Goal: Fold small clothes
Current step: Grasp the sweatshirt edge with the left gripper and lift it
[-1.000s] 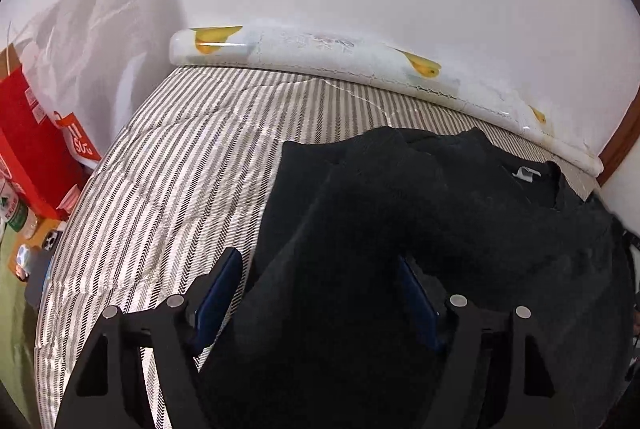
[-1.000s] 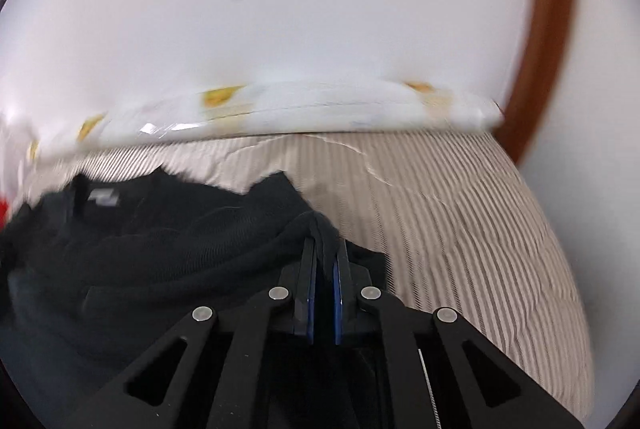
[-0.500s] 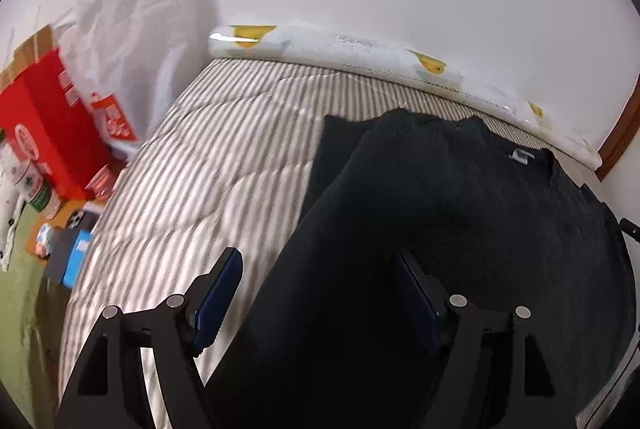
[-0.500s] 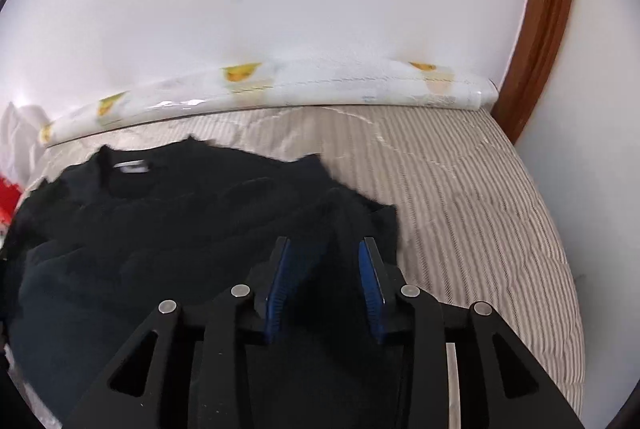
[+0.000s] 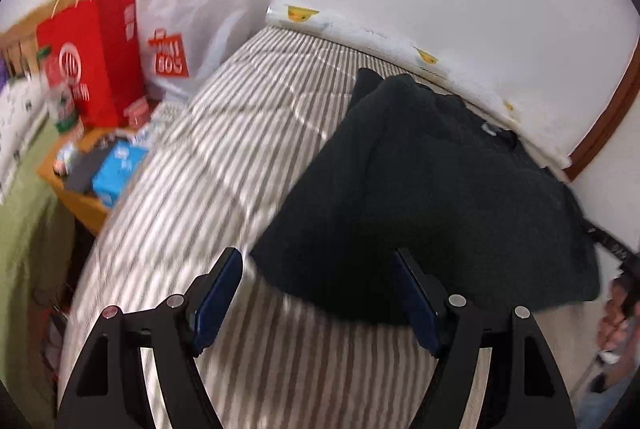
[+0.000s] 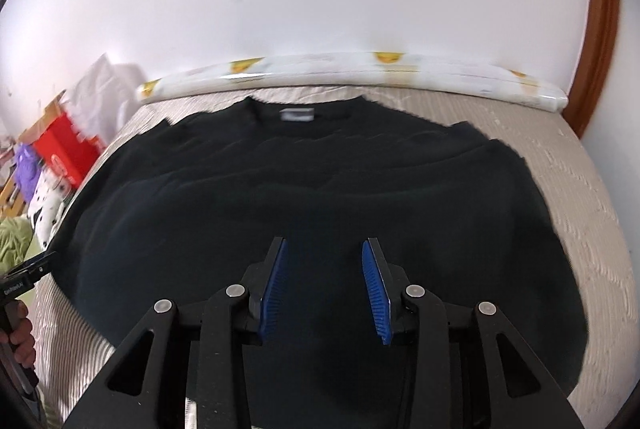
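Note:
A black sweater lies spread flat on the striped bed cover, its neck label toward the wall. My right gripper hovers over the sweater's near part; its jaws are opening and no cloth is pinched between the blue pads. In the left wrist view the sweater fills the right half, with its left edge reaching down to the gap between the fingers. My left gripper stands wide open over the striped cover, holding nothing.
A white roll with yellow prints lies along the wall. Left of the bed stand red paper bags, a white plastic bag and a low wooden table with a blue pack. A brown door frame rises at right.
My right gripper let go of the sweater fold and opened. Both grippers drew back toward the near edge; the left view swung left, and the sweater now lies flat.

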Available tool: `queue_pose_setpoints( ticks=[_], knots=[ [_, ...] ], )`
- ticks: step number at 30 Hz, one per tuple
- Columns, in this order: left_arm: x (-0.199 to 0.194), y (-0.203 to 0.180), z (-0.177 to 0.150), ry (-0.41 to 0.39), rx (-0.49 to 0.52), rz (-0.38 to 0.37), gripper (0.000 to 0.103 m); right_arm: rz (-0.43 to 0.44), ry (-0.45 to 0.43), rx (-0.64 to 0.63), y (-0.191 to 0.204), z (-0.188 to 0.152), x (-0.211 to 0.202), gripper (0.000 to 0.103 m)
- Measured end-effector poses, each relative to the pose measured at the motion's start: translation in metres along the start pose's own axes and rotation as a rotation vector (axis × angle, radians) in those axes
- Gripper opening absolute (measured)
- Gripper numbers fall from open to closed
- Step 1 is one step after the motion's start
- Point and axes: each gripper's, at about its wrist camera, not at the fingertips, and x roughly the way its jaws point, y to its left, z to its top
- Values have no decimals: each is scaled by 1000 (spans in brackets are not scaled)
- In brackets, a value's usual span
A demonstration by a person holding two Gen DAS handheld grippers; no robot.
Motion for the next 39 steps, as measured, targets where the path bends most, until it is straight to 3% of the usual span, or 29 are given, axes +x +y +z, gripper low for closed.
queue_pose_setpoints(
  ticks=[8, 15, 19, 24, 32, 33, 37, 39],
  knots=[
    [-6, 14, -29, 31, -85, -129, 73, -7, 24, -36, 36, -28, 5, 38],
    [0, 13, -30, 33, -129, -203, 71, -36, 44, -37, 38, -47, 14, 39],
    [11, 15, -25, 49, -191, -289, 71, -44, 48, -30, 37, -47, 15, 39],
    [21, 13, -15, 38, -226, -297, 71, -60, 67, -35, 41, -34, 23, 39],
    [36, -1, 5, 13, -224, -229, 70, -90, 66, -41, 46, -29, 39, 42],
    [38, -1, 6, 7, -225, -217, 68, -94, 66, -48, 47, -30, 39, 42],
    [40, -1, 9, 7, -254, -142, 41, -85, 80, -46, 45, -36, 31, 42],
    [40, 3, 10, 17, -278, -163, 30, -75, 82, -46, 43, -41, 24, 42]
  ],
)
